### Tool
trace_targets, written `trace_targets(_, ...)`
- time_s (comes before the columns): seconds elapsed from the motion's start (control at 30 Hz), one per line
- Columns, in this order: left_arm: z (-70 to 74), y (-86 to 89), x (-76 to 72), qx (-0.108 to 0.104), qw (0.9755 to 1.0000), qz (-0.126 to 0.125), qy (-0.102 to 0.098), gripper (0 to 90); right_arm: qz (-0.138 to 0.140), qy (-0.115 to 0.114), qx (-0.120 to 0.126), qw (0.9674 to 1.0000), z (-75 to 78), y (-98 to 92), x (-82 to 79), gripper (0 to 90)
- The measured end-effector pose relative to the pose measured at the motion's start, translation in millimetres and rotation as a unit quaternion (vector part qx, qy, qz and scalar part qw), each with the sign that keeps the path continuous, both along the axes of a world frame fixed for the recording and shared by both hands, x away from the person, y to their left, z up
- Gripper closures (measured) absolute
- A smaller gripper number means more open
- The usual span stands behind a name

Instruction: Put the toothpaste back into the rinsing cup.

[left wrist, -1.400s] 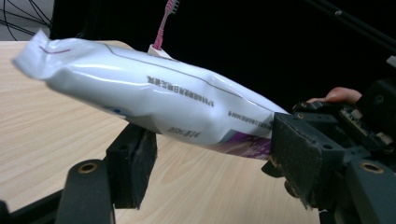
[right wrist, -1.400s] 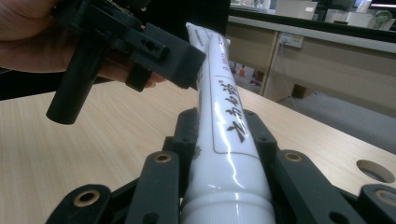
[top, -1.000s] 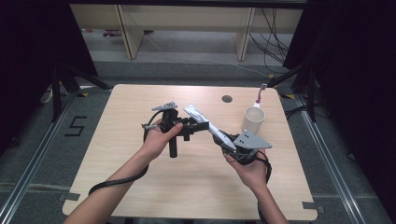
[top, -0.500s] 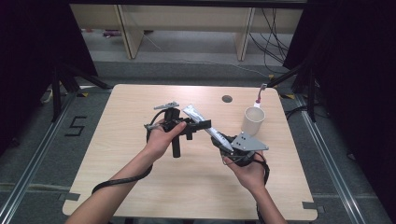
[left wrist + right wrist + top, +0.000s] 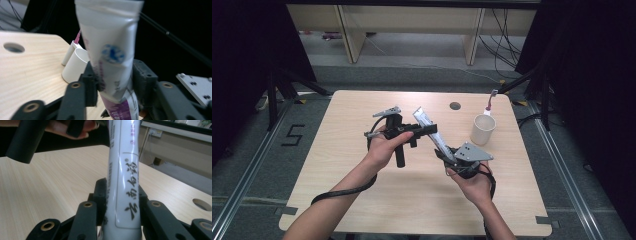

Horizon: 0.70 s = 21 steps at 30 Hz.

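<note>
A white toothpaste tube (image 5: 430,131) hangs above the table (image 5: 337,150), gripped at both ends. The right gripper (image 5: 451,155) clamps its lower part; the left gripper (image 5: 428,129) — jaws just closed in — pinches the upper part. A white cup (image 5: 482,129) stands beyond the right gripper.

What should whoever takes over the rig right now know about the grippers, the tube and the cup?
Right gripper: shut on the toothpaste tube at its lower end, above the table.
Left gripper: its jaws have just been closing; pads now press the tube's upper part.
White cup: upright near the table's right edge, a toothbrush standing in it.
Done: tube lifted, held by both grippers.
Left: probably a handover or placing the tube in the cup; confirm one grip before releasing the other.
</note>
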<state>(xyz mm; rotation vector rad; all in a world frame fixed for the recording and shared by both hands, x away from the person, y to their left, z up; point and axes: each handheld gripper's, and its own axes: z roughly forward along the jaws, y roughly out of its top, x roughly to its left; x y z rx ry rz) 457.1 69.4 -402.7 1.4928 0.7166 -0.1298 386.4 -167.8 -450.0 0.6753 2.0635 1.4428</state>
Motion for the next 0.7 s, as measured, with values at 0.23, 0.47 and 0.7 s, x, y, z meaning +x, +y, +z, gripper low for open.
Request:
trace_targets(0.23,17.4,-4.3,-10.8,0.051,0.9957,-0.017,-0.076,73.8,0.012,0.024,0.017,0.9995,-1.2,7.0,3.3,68.9)
trace_targets(0.47,23.1,-9.2,-16.8,0.108,0.9845,-0.036,-0.133,75.5,0.027,0.052,0.038,0.9976,2.4,1.7,4.7,48.8)
trace_targets(0.7,24.1,-12.7,-22.8,0.154,0.9693,-0.089,-0.17,75.7,0.075,0.078,0.072,0.9915,7.4,-15.9,5.0,40.4)
